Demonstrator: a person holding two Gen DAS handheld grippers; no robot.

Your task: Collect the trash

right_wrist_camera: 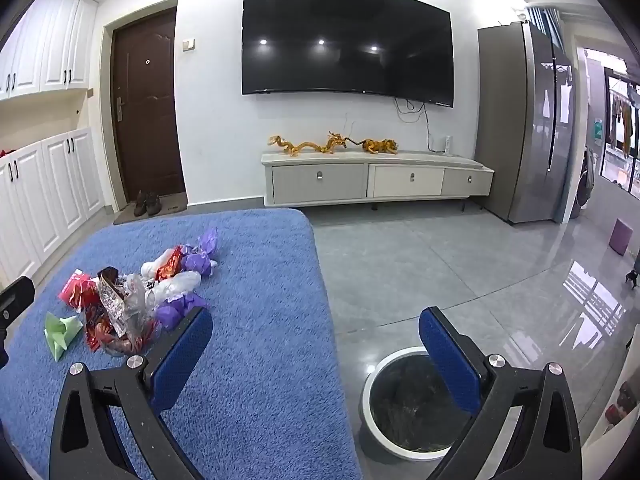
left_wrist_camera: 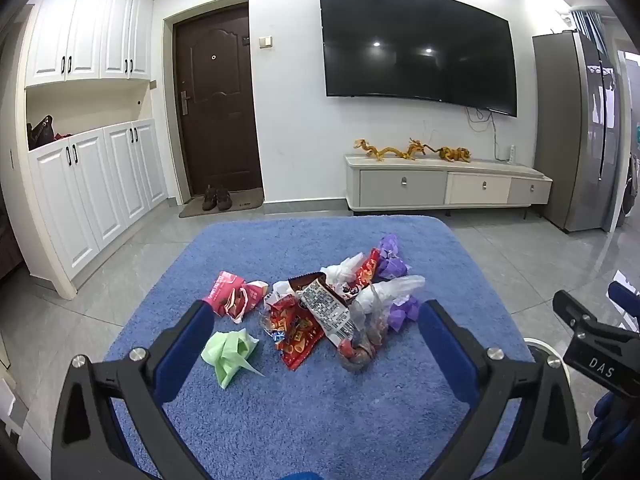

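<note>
A heap of trash (left_wrist_camera: 332,304) lies on a blue fuzzy surface (left_wrist_camera: 280,408): red snack wrappers, clear plastic, purple paper. A pink packet (left_wrist_camera: 232,294) and a green crumpled paper (left_wrist_camera: 230,354) lie at its left. My left gripper (left_wrist_camera: 316,320) hovers open just short of the heap, nothing between its blue pads. In the right wrist view the heap (right_wrist_camera: 136,292) sits to the left. My right gripper (right_wrist_camera: 316,328) is open and empty, over the surface's right edge. A round white-rimmed bin (right_wrist_camera: 404,400) stands on the floor below its right finger.
Grey tiled floor (right_wrist_camera: 440,264) spreads right of the blue surface. A low TV cabinet (right_wrist_camera: 376,178) with golden figurines and a wall TV (right_wrist_camera: 348,40) stand behind, a fridge (right_wrist_camera: 524,120) at right, white cupboards (left_wrist_camera: 96,176) and a brown door (left_wrist_camera: 218,100) at left.
</note>
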